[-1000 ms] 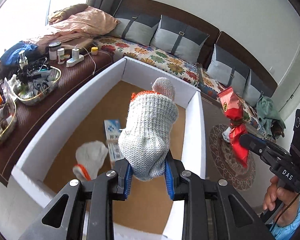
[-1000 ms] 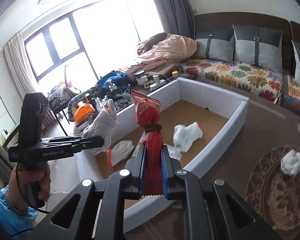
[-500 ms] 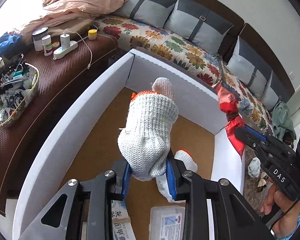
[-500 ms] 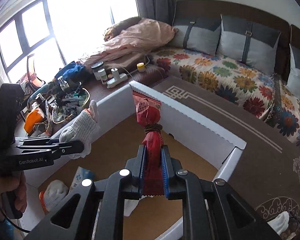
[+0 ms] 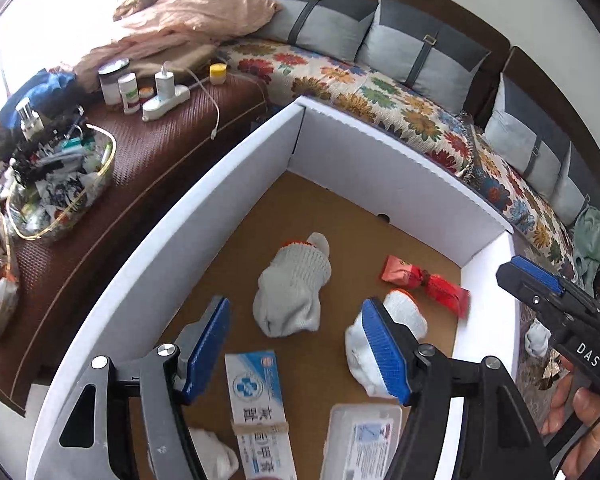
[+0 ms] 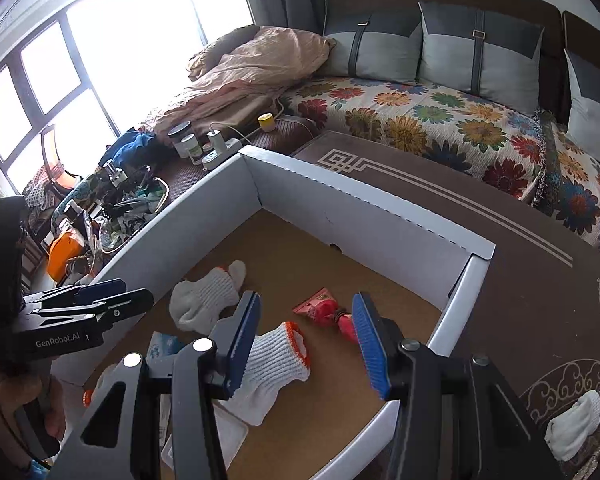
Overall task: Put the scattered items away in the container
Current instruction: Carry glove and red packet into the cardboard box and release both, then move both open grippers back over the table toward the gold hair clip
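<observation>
box (image 5: 204,208): white walls, brown floor; holds knit glove (image 5: 294,290) and red packet (image 5: 424,280).
stray glove (image 6: 572,420): outside box on rug, nearer right hand.
left gripper (image 5: 296,350): jaws opening, empty.
right gripper (image 6: 306,338): jaws opening, empty.

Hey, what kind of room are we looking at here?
Probably a home living room: a long sofa with grey cushions, a big window, and a toiletry-cluttered side table.

Clear plastic case (image 5: 360,438) cut off by the lower edge; label print on it too small to read.
</observation>
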Tool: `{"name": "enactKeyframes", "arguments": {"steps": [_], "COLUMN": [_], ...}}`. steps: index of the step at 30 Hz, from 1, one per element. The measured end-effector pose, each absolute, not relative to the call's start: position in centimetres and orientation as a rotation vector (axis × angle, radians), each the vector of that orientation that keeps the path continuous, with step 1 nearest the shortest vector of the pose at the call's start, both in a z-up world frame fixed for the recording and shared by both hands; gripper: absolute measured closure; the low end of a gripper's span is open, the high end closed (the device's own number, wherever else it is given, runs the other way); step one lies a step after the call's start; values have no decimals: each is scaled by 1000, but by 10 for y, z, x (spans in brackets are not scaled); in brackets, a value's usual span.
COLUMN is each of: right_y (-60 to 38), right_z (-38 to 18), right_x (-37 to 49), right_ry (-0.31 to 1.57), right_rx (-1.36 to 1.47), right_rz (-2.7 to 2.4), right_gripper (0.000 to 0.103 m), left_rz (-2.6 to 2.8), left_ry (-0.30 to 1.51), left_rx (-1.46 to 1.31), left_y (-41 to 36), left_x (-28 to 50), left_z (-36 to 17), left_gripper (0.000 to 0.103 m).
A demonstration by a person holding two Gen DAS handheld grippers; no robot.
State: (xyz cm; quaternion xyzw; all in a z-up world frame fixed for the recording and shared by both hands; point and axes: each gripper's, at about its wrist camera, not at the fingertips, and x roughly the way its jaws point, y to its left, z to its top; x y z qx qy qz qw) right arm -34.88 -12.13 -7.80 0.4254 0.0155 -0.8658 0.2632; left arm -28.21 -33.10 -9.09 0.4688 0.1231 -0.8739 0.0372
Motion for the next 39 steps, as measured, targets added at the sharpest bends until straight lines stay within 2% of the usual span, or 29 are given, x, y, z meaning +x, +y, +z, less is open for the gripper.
{"name": "enactKeyframes", "arguments": {"steps": [11,20,24,27,33,36,39], "right_y": [-99,-50,-13,21,107,143,174], "right_z": [-44,-25,-28,-35,-80,-103,-122], "right_x": [-265,-190,-163,-132,-28,30,75], "right_ry": [15,11,-50,-137,-290,-265,-223], "right_rx": [1094,1096,1131,1129,1086,1032,1035], "right_rz": [-2317,-2304,-2327,-2354,-2513,-2625,-2697], "right_gripper": [54,54,54,54,54,54,54], "left_rz": [-2773,-2837,-2862,-2882,-2929,-2970,-3038], "left_ry": [125,55,79,159,409,533,493], "left_rx": [1260,1195,1190,1220,1319,1380,1441], "left_y": [-267,-216,-197,-185,-144,-112,-73], "left_x": [-196,-143,-121,-98,-36,-15,-5], "left_z": [-26,13,21,8,-68,-108,-136], "left_gripper": [36,35,34,26,26,26,26]}}
